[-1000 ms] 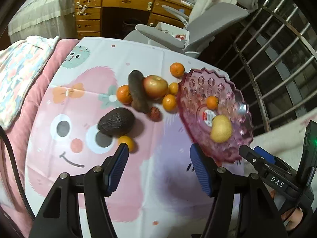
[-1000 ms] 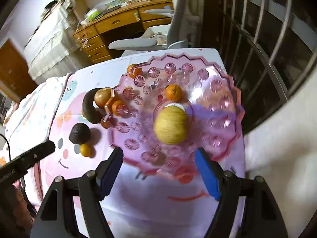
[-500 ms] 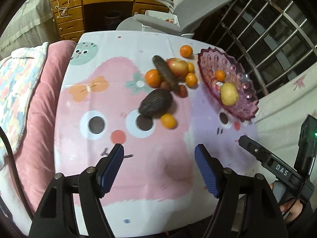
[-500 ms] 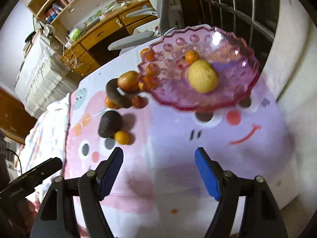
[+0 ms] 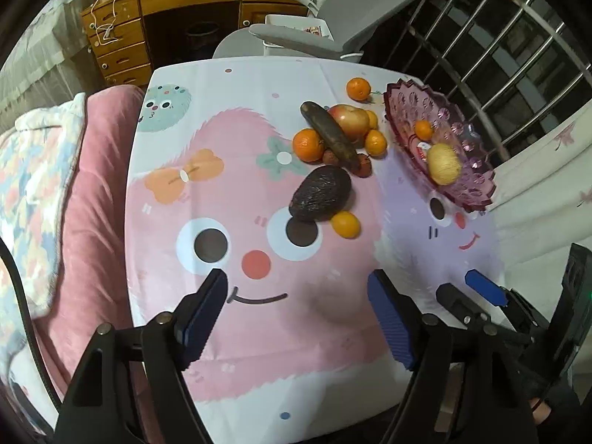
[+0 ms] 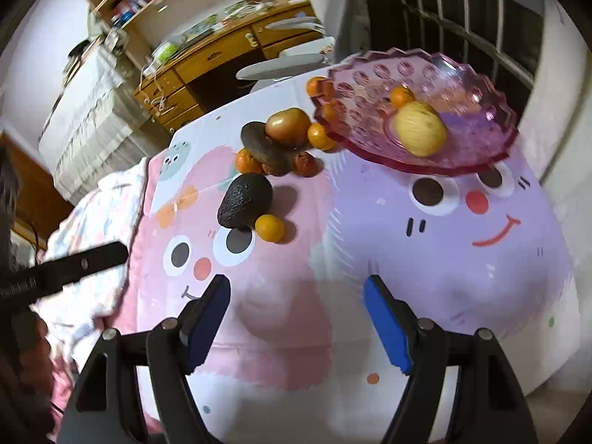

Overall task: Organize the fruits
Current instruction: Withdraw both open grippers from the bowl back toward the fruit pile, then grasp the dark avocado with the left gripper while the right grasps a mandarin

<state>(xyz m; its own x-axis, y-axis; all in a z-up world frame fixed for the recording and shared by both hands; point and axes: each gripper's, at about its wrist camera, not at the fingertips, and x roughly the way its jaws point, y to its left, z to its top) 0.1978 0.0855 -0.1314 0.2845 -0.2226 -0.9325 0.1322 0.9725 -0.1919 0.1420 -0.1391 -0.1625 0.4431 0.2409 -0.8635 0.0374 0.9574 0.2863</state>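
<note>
A pink glass fruit bowl (image 5: 477, 170) (image 6: 477, 155) stands at the table's far right and holds a yellow lemon (image 5: 444, 164) (image 6: 420, 131) and a small orange (image 5: 423, 129). Left of it lie an apple (image 5: 349, 120) (image 6: 288, 125), a dark long fruit (image 5: 329, 135), several oranges, an avocado (image 5: 320, 192) (image 6: 245, 199) and a small orange (image 5: 345, 224) (image 6: 269, 227). My left gripper (image 5: 298, 318) is open and empty above the near table. My right gripper (image 6: 296, 318) is open and empty too, and shows in the left wrist view (image 5: 484, 292).
The table wears a pink and lilac cartoon cloth (image 5: 222, 222). A pink cushion and quilt (image 5: 55, 185) lie on the left. A grey chair (image 5: 333, 33), a wooden desk (image 5: 177, 3) and metal bars (image 5: 499, 55) stand behind.
Both grippers have pulled back toward the near table edge, away from the bowl and fruit. The lemon stays in the bowl. Both stay open.
</note>
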